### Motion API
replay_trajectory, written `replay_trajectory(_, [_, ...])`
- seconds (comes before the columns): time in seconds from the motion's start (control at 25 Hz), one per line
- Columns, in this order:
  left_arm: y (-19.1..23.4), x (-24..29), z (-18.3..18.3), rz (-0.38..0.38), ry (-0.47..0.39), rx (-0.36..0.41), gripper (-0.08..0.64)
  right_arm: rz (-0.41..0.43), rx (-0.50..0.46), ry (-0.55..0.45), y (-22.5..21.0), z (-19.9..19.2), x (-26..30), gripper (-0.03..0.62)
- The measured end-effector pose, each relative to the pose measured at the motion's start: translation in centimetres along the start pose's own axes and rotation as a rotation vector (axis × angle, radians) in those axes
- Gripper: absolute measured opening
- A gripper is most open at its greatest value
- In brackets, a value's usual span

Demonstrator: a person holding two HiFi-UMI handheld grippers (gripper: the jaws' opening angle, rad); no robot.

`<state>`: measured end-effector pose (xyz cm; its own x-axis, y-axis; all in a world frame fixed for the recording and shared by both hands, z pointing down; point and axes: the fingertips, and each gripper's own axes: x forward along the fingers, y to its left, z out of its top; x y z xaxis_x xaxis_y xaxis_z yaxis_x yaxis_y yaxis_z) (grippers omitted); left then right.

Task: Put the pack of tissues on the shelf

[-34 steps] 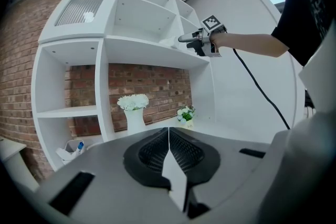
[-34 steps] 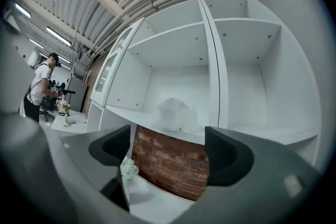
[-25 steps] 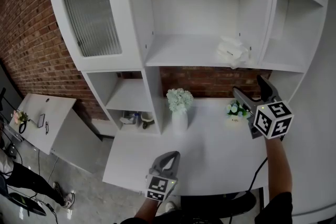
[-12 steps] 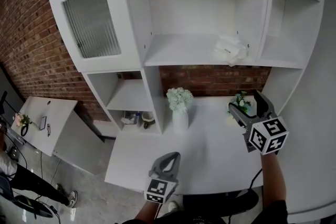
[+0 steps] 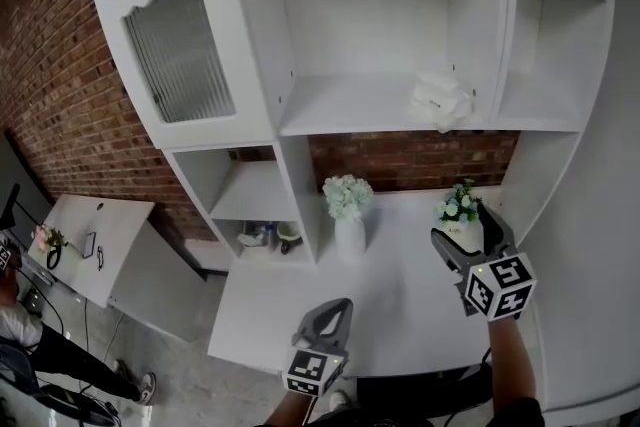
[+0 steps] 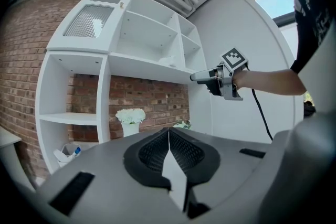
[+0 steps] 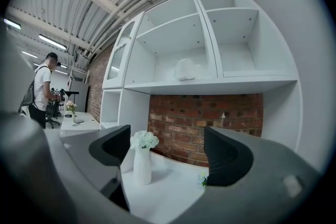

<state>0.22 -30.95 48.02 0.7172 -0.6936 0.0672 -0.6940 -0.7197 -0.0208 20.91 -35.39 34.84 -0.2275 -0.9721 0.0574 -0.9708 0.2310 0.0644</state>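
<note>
Tissue pack [image 5: 440, 100] is not in my right tool [image 7: 167, 147]; its jaws are wide apart, nothing between. My left tool [image 6: 168, 141] is closed and empty. The pack lies on the shelf [image 5: 340, 107]. I should pull back slowly, clear of the little flower pot [image 5: 458, 208]. My right tool is lower and farther from the shelf than before.

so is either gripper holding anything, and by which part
Nothing is held. The left gripper is shut on nothing, the right gripper has its tongs apart and empty; the pack of tissues lies on the shelf.
</note>
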Motion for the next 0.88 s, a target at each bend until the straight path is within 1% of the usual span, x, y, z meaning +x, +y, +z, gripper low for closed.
replay_trajectory(0.16, [0.1,0.2,0.2,-0.005,0.002,0.013,0.012,-0.001,0.023,0.009,0.3,-1.2,-0.2,0.430])
replay_trajectory(0.28, [0.1,0.3,0.2,-0.005,0.000,0.015,0.012,-0.008,0.020,0.026,0.6,-2.2,-0.4,0.430])
replay_trajectory(0.44, [-0.4,0.7,0.1,-0.020,0.001,0.018,0.012,-0.017,0.043,0.043,1.0,-3.8,-0.9,0.430])
replay_trajectory(0.88, [-0.7,0.9,-0.5,-0.033,0.000,0.006,0.012,-0.004,0.089,0.054,2.7,-7.6,-2.4,0.430])
